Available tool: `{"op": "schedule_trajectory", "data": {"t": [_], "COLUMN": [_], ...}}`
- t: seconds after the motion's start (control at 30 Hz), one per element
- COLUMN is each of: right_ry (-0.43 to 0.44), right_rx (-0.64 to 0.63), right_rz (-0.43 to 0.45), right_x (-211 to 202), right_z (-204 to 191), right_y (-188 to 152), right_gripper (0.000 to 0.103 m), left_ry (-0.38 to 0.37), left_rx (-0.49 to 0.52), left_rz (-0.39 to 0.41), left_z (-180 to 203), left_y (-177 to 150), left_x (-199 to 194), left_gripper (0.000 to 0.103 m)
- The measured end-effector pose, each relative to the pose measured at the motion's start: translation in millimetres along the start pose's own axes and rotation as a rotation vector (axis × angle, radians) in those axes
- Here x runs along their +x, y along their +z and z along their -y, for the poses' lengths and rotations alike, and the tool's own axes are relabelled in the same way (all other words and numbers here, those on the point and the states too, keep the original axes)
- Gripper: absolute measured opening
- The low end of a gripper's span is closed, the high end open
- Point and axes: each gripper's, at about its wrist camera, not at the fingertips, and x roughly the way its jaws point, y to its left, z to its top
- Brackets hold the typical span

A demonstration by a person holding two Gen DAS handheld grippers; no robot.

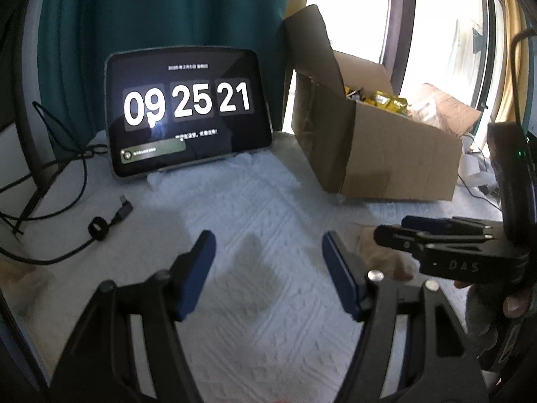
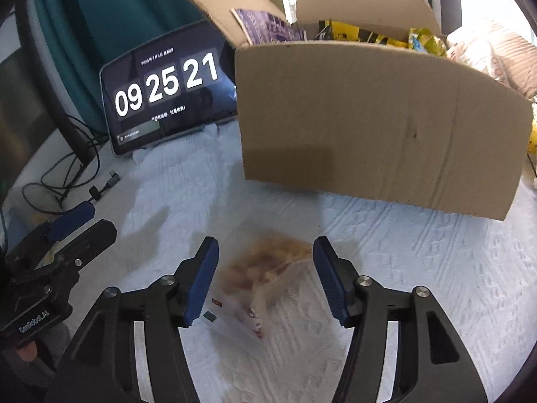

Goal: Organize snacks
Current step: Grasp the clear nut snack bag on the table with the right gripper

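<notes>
An open cardboard box point(image 1: 386, 154) point(image 2: 376, 124) stands on the white cloth and holds yellow snack bags point(image 1: 389, 100) point(image 2: 426, 40) and a purple pack point(image 2: 268, 27). A clear bag of orange-brown snacks point(image 2: 268, 268) lies blurred on the cloth in front of the box. My right gripper point(image 2: 265, 275) is open just above it, one finger on each side, not touching. It also shows in the left wrist view point(image 1: 396, 228), with the bag point(image 1: 386, 255) beneath. My left gripper point(image 1: 268, 265) point(image 2: 84, 221) is open and empty over bare cloth to the left.
A tablet point(image 1: 188, 110) point(image 2: 167, 90) showing a clock leans at the back against a teal curtain point(image 1: 151, 6). Black cables and a USB plug point(image 1: 122, 213) lie at the left by a monitor stand. A bright window point(image 1: 352, 16) is behind the box.
</notes>
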Motion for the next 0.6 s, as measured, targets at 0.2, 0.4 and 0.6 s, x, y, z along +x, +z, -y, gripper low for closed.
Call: {"op": "schedule_trajectory", "data": {"t": [0.2,0.4,0.6], "right_ry": [-0.027,-0.064,-0.098], "right_rx": [0.002,0.005,-0.027], "right_rz": [-0.008,-0.005,-0.054], "right_x": [14.2,24.8,37.6], "right_z": [-3.8,-8.5,-18.3], "right_y": [2.2,2.7,-5.4], "right_gripper": [0.065,0.074,0.078], "left_ry": [-0.014,-0.015,-0.011], "left_rx": [-0.059,-0.121,-0.128], "left_rz": [-0.043,-0.058,-0.073], "left_z": [-9.6,-20.7,-21.3], "left_y": [-2.9,-5.0,-5.5], "left_x": [13.0,16.6,20.2], "left_gripper": [0.067,0.067,0.067]}}
